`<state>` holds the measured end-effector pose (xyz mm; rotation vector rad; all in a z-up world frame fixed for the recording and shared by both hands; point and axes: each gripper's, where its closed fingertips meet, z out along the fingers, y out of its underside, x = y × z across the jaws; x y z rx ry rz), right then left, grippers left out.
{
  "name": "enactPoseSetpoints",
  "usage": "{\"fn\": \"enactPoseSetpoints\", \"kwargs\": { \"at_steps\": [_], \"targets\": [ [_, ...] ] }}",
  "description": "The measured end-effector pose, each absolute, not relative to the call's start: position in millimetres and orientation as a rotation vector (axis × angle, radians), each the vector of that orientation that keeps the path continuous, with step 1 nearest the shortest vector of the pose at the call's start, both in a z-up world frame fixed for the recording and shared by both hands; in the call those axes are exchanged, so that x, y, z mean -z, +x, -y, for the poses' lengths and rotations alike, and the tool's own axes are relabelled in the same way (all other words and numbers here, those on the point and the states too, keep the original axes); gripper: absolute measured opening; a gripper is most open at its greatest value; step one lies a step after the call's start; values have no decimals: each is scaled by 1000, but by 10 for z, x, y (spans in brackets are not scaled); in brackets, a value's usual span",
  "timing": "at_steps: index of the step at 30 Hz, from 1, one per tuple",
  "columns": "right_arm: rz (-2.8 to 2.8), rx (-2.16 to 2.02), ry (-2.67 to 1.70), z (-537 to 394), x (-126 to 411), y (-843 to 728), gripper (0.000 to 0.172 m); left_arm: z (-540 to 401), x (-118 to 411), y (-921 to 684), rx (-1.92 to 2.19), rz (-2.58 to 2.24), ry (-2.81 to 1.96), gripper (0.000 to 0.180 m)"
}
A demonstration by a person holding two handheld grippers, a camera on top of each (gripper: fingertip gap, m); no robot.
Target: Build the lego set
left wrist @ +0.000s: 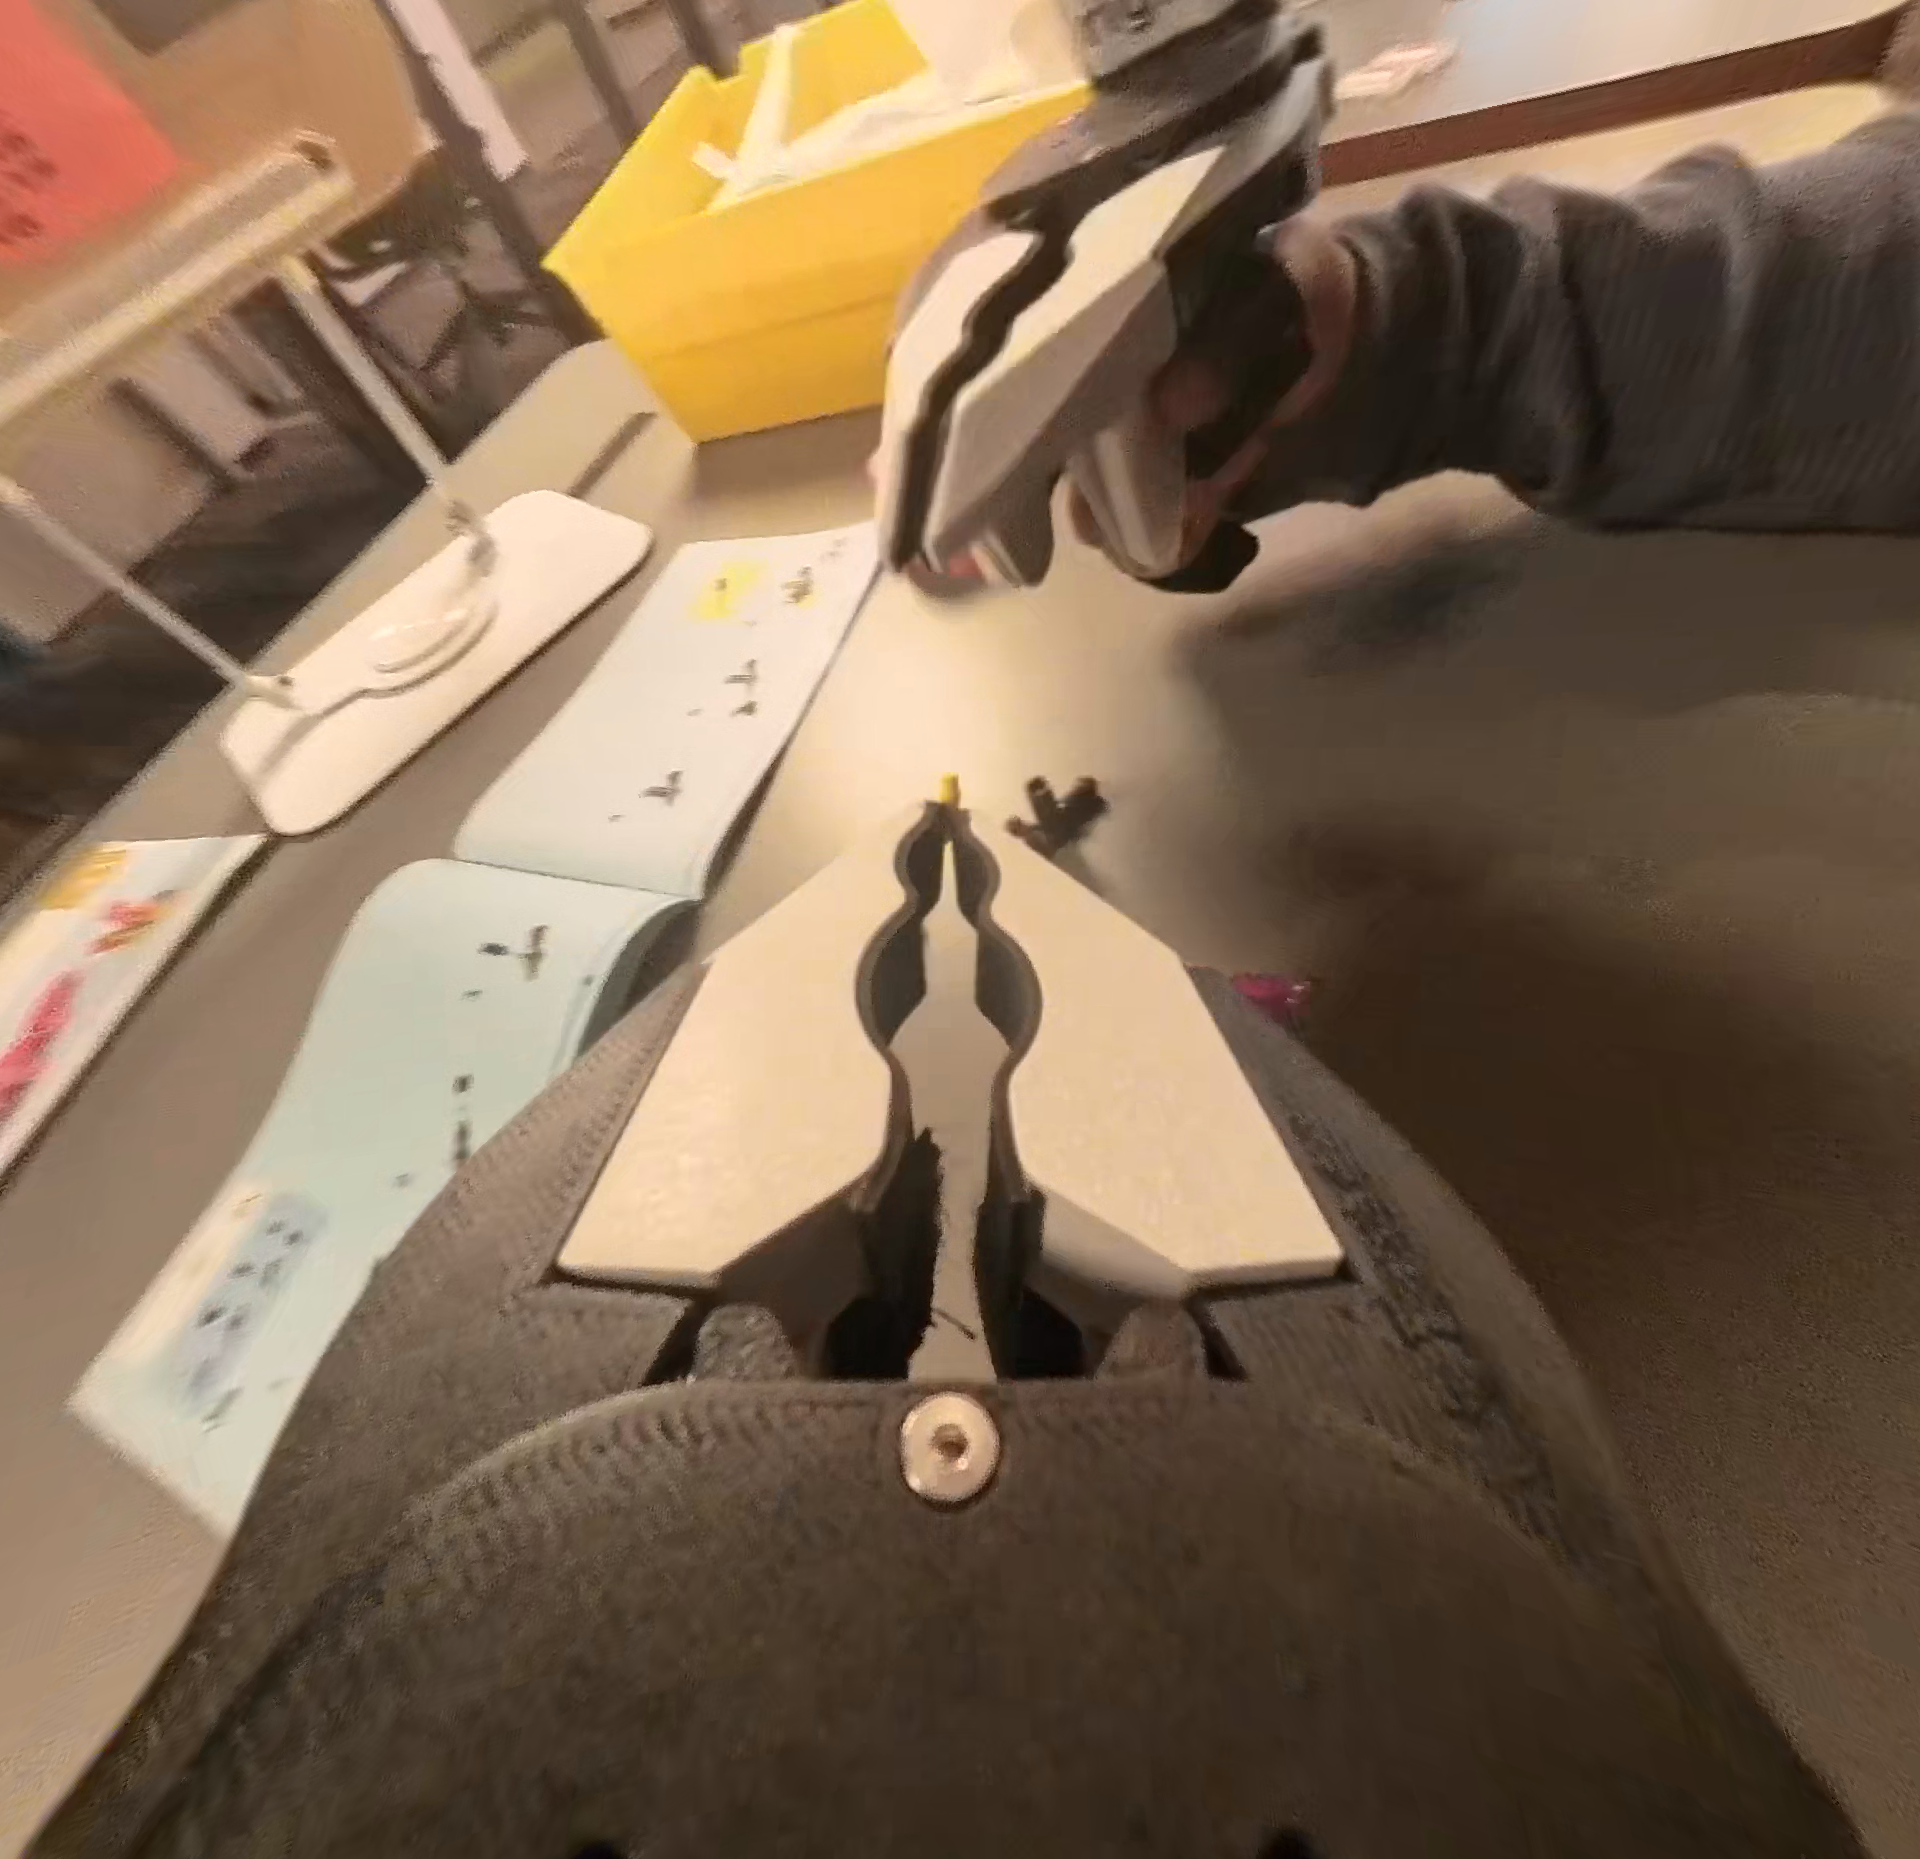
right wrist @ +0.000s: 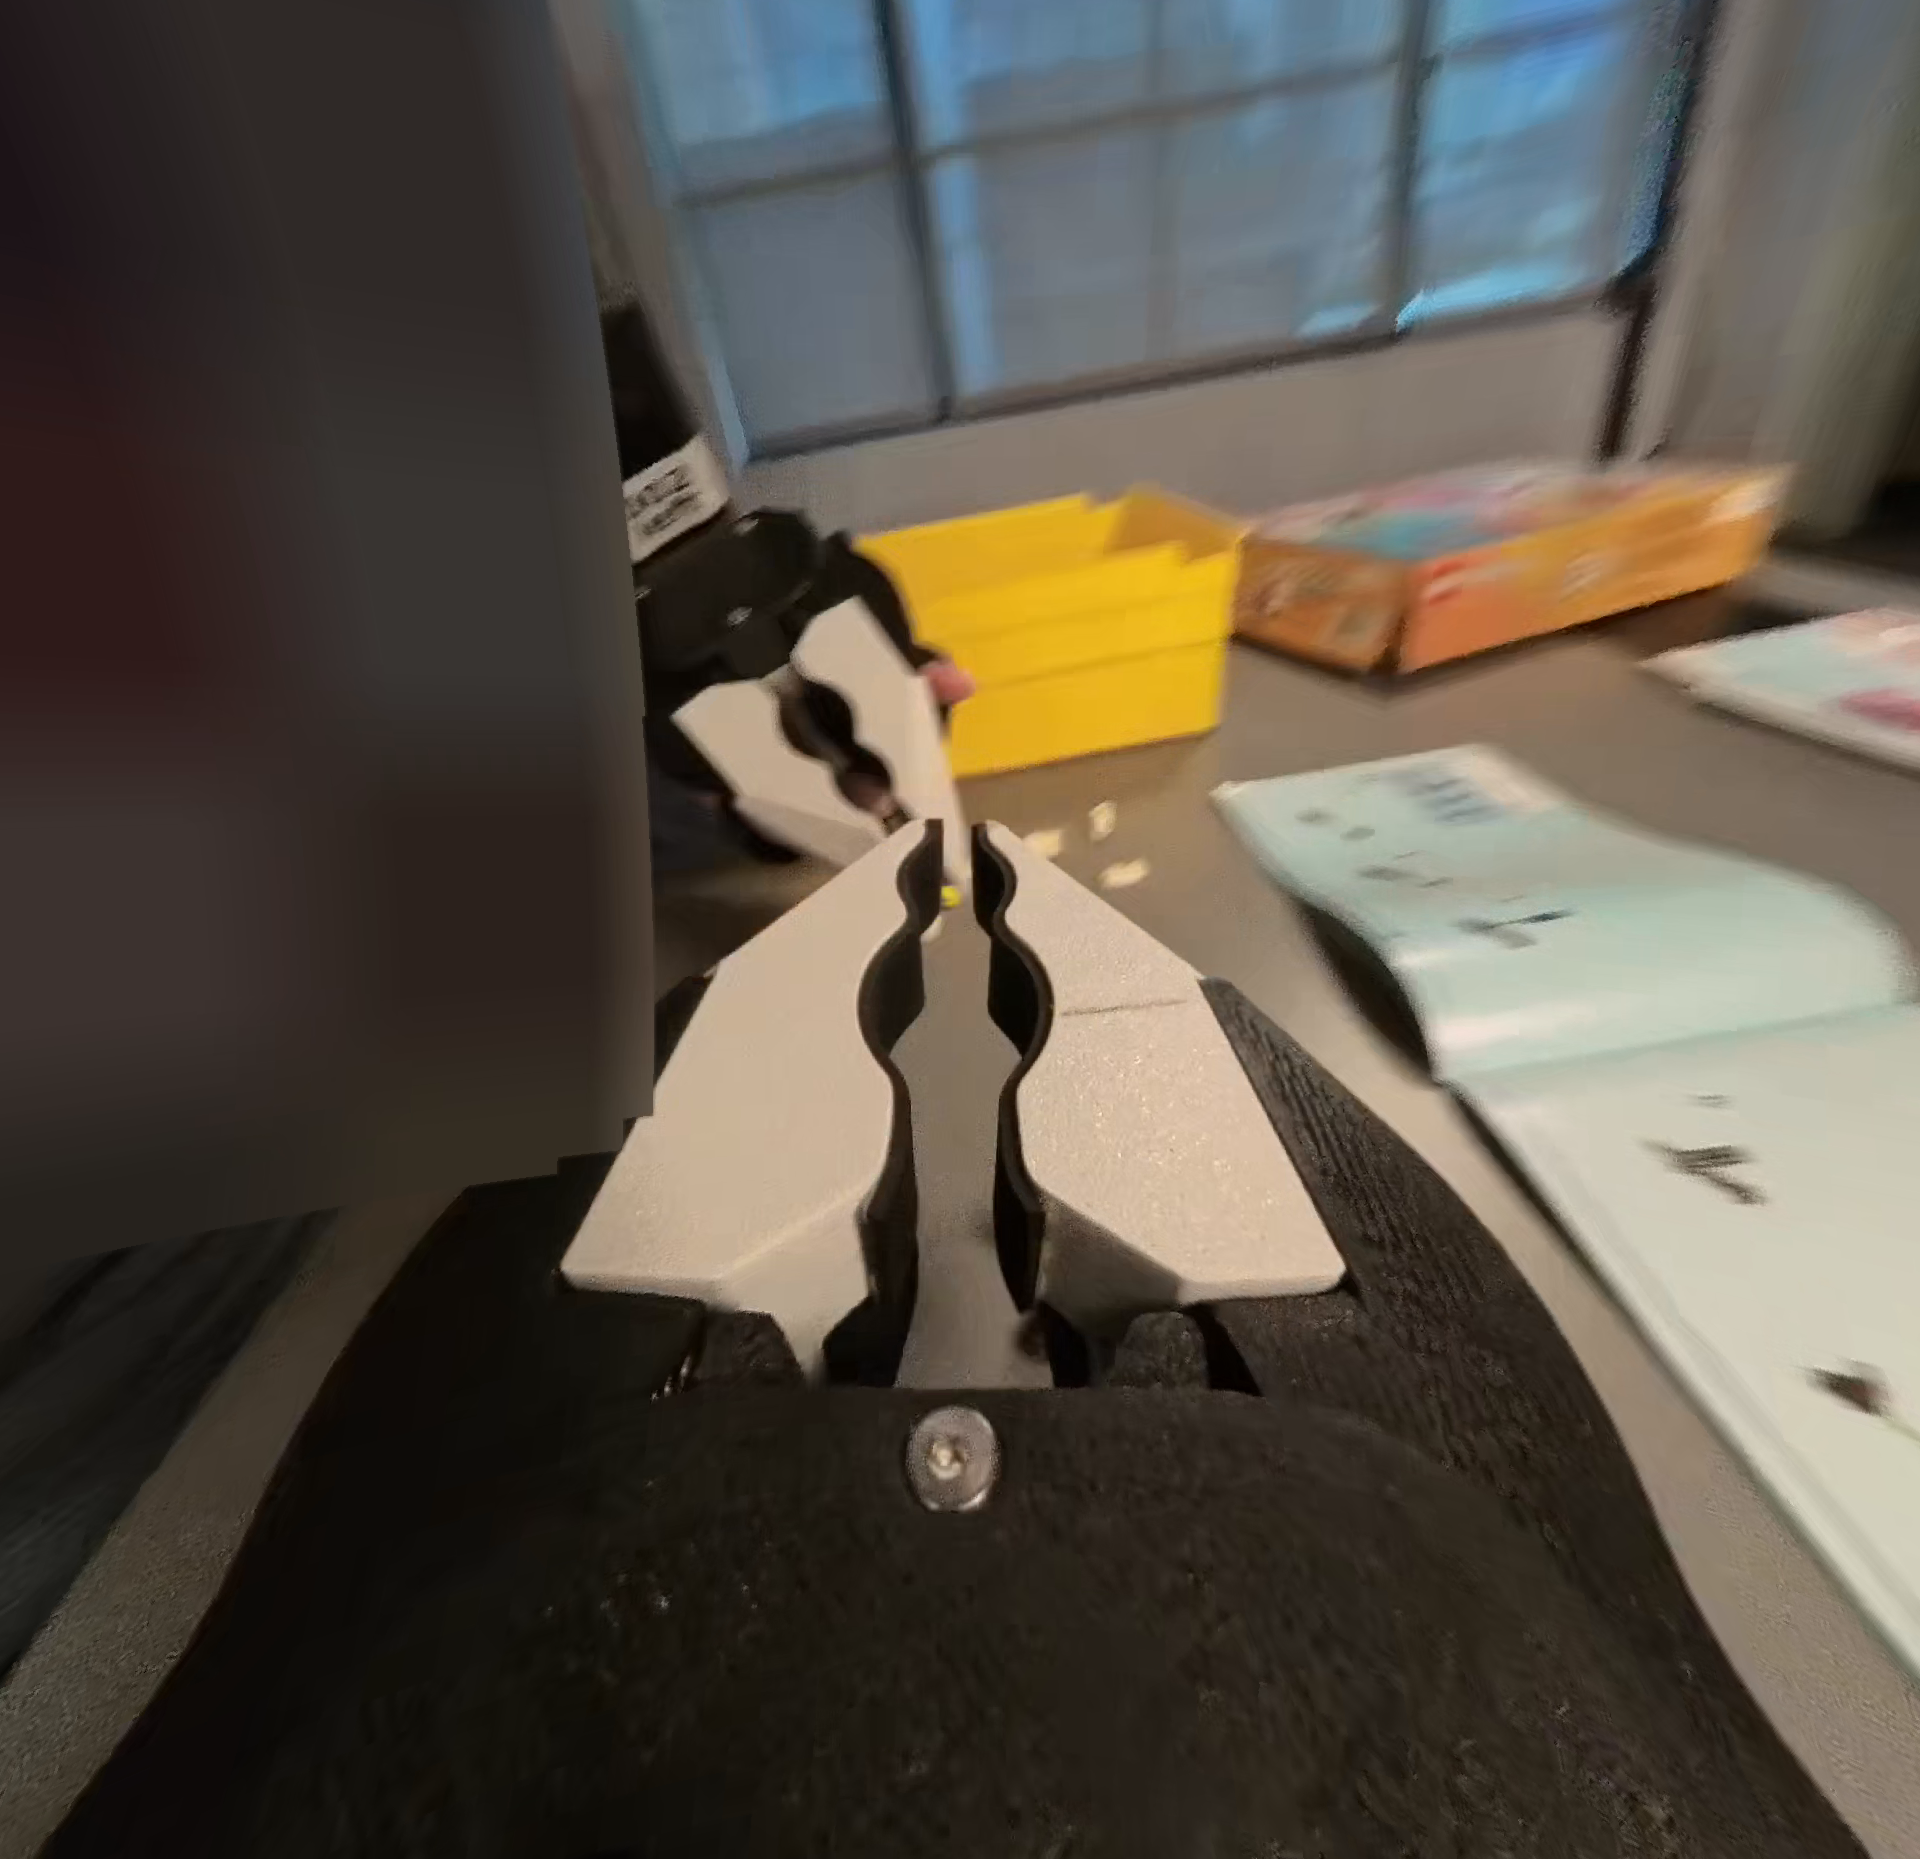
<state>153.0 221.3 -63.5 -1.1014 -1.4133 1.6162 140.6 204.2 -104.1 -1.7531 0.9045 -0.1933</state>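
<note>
My left gripper (left wrist: pixel 948 822) is shut on a small yellow piece (left wrist: pixel 948 793) that sticks out past its tips, low over the grey table (left wrist: pixel 1351 666). A small dark brown piece (left wrist: pixel 1060 810) lies on the table just right of the tips. My right gripper (right wrist: pixel 961 843) has its fingertips slightly apart with nothing between them. Through the gap I see the left gripper (right wrist: pixel 914 833) and the yellow piece (right wrist: pixel 948 897) close ahead. In the left wrist view the right gripper (left wrist: pixel 914 552) points down at the table farther back, with a small red thing (left wrist: pixel 961 566) at its tip.
An open pale blue booklet (left wrist: pixel 623 749) (right wrist: pixel 1558 926) lies beside the grippers. A yellow bin (left wrist: pixel 790 282) (right wrist: pixel 1091 646) stands behind. A white lamp base (left wrist: pixel 436 666), an orange box (right wrist: pixel 1507 562), small pale pieces (right wrist: pixel 1101 853) and a magenta piece (left wrist: pixel 1273 994) also sit on the table. The grippers' ends are close to 4 centimetres from one another.
</note>
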Motion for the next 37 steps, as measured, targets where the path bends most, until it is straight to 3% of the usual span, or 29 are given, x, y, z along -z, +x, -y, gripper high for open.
{"fn": "enactPoseSetpoints", "kwargs": {
  "at_steps": [9,35,37],
  "targets": [
    [1788,-1409,-1172,-1882,1218,1381,6,-1929,1332,1438,410,-962,-1784,0],
    [1770,-1510,-1260,-1892,1224,1390,0,-1923,1278,1460,392,-962,-1727,0],
    [1687,-1563,-1301,-1960,1165,1362,0,-1973,1203,1417,262,-945,-1663,19]
  ]
}}
